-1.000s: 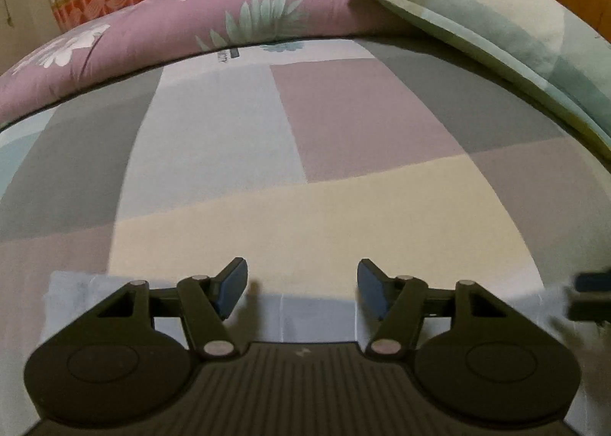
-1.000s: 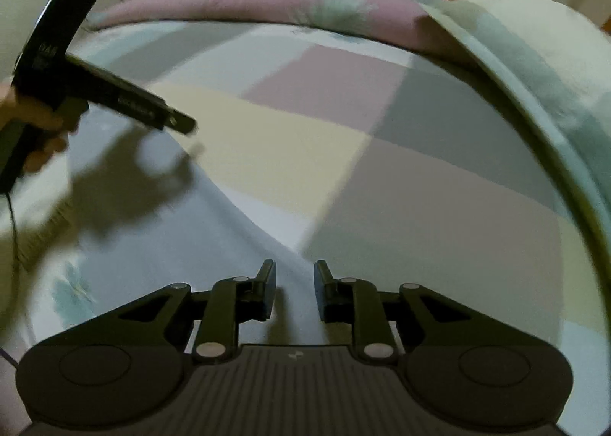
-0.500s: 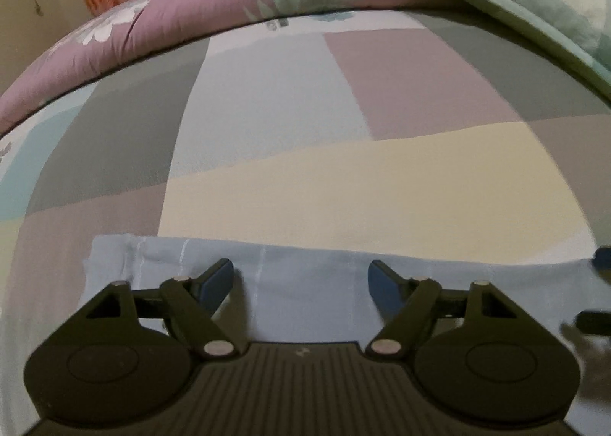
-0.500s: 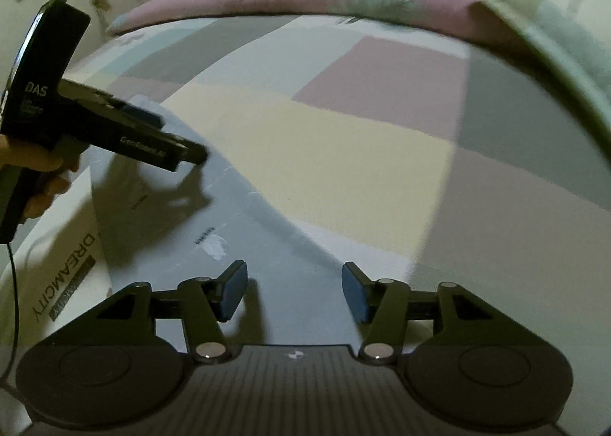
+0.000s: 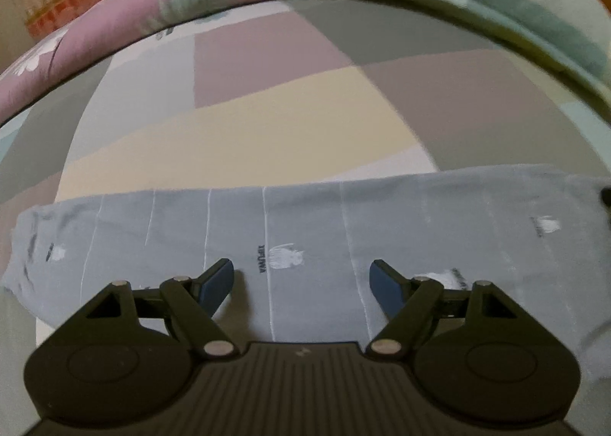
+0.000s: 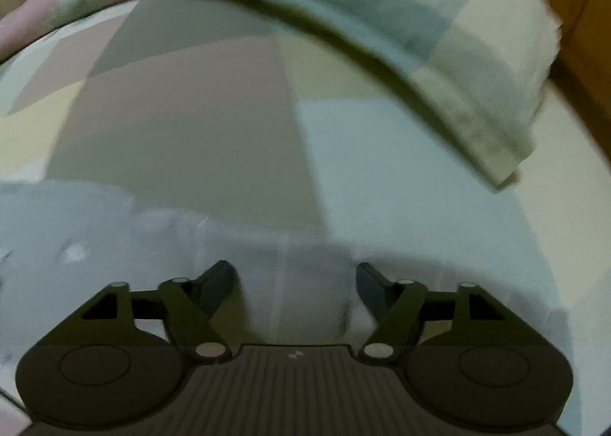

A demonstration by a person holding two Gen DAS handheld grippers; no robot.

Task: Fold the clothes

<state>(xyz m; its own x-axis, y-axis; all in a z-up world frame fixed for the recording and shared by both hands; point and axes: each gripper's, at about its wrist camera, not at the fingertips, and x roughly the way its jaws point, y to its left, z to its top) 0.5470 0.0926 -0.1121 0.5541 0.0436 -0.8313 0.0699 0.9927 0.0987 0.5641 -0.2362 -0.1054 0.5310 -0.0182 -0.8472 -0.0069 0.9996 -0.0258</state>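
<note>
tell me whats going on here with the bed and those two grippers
A person is folding clothes on a bed with a handheld gripper in each hand. A light blue garment with thin white stripes and small prints lies flat across the patchwork bedsheet. The left gripper and the right gripper are both open above the garment, neither holding it. A pillow lies beyond.
</note>
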